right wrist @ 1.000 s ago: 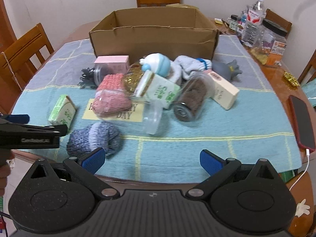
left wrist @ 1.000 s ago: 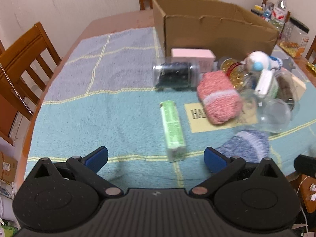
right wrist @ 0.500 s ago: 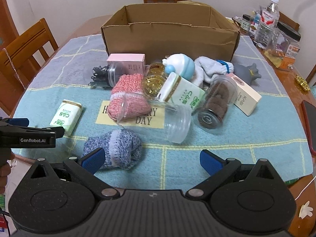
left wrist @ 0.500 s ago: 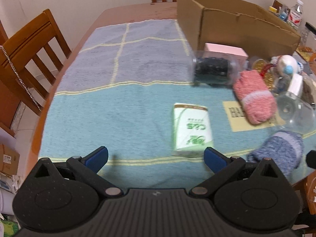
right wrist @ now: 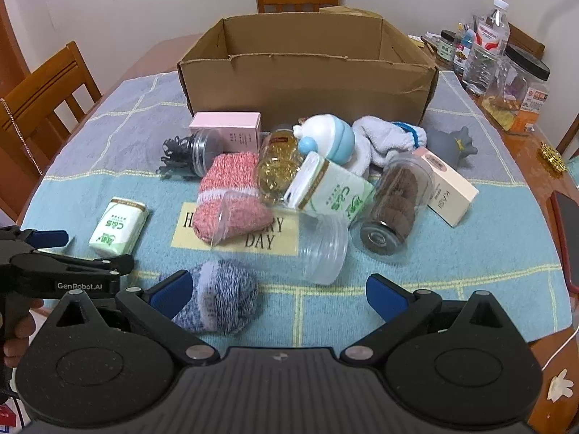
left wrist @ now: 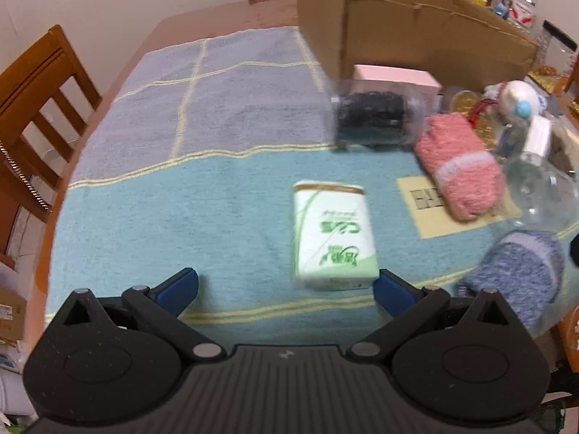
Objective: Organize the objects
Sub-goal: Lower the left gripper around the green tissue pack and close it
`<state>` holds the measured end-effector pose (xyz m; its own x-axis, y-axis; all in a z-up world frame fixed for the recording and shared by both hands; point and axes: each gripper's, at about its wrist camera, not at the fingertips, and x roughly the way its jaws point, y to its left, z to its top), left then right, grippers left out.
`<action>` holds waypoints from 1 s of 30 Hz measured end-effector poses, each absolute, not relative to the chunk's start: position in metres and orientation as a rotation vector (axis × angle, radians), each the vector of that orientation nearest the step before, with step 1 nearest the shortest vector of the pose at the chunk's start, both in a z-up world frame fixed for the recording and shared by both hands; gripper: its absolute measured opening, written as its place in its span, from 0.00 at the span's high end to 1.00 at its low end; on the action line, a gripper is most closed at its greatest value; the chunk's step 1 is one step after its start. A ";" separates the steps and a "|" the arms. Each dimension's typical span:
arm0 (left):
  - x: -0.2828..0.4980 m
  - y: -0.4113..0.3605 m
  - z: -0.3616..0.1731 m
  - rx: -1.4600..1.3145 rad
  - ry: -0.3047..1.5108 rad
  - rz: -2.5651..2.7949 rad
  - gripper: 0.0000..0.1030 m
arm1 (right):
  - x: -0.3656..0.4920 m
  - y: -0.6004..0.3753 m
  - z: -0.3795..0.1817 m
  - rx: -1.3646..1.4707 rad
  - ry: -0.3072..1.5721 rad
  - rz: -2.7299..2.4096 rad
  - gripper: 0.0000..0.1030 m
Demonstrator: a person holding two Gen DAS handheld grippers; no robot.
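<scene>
Green-and-white tissue pack [left wrist: 334, 237] lies flat on the teal towel [left wrist: 163, 217], just ahead of the left gripper [left wrist: 286, 284], nearer its right finger; jaws spread wide, nothing held. Blue knit sock roll [right wrist: 217, 298] sits just ahead of the right gripper [right wrist: 277, 294], by its left finger; jaws also wide apart, empty. Farther out from both: pink sock roll [right wrist: 228, 195], empty clear jar [right wrist: 289, 242] on its side, a second tissue pack [right wrist: 331, 190]. Open cardboard box [right wrist: 307, 83] sits beyond the pile.
</scene>
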<state>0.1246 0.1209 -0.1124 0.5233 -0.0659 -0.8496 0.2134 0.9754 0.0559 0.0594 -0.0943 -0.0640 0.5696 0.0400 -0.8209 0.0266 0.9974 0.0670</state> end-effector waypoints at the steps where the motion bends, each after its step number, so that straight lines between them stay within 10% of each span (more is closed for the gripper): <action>1: 0.126 0.127 -0.112 0.155 1.005 -0.167 0.00 | 0.061 -0.094 -0.064 0.074 0.964 0.008 0.00; 30: 0.164 0.113 -0.101 -0.082 1.079 -0.227 0.01 | 0.100 -0.100 -0.071 0.082 0.999 0.016 0.00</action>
